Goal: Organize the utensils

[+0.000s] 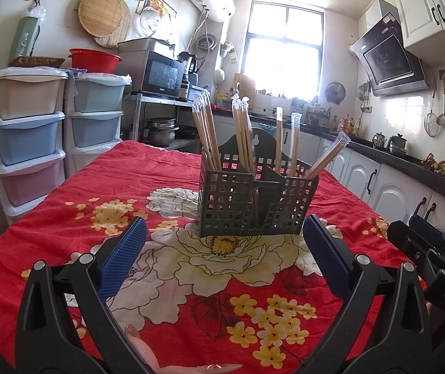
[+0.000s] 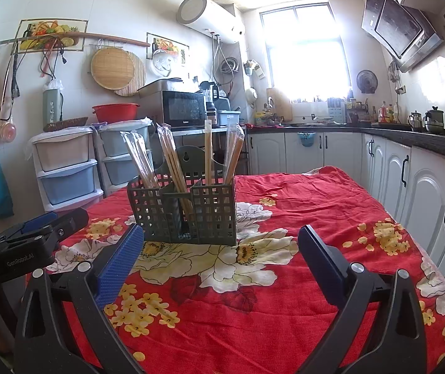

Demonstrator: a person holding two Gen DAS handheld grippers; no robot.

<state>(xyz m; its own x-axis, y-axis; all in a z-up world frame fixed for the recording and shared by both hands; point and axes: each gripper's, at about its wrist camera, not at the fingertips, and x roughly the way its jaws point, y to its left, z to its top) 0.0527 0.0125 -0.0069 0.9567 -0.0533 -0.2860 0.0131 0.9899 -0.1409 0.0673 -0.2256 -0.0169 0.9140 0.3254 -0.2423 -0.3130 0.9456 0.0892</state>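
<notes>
left gripper (image 1: 224,249): jaws spread wide, nothing between the blue pads; hovers low over the counter, aimed at the caddy.
right gripper (image 2: 221,251): jaws wide too, empty; same low hover, facing the caddy from the other side. Its body shows at the right edge of the left view, and the left one's at the left edge of the right view.
caddy (image 1: 253,201): dark green lattice utensil holder, upright on the counter, several compartments, tall back plate with a hanging hole. Sits just beyond both sets of fingertips, touching neither.
chopsticks (image 1: 207,131): wooden pairs in clear plastic sleeves, standing in the caddy. Bunches lean in the left and middle compartments, two stand near upright further right, one sleeve tilts out over the right corner in the left view.
counter (image 1: 66,218): covered by red cloth with white and yellow flowers.
background: stacked plastic drawers (image 2: 66,171) behind the caddy at left, microwave (image 2: 185,109) on a shelf, bright window.
</notes>
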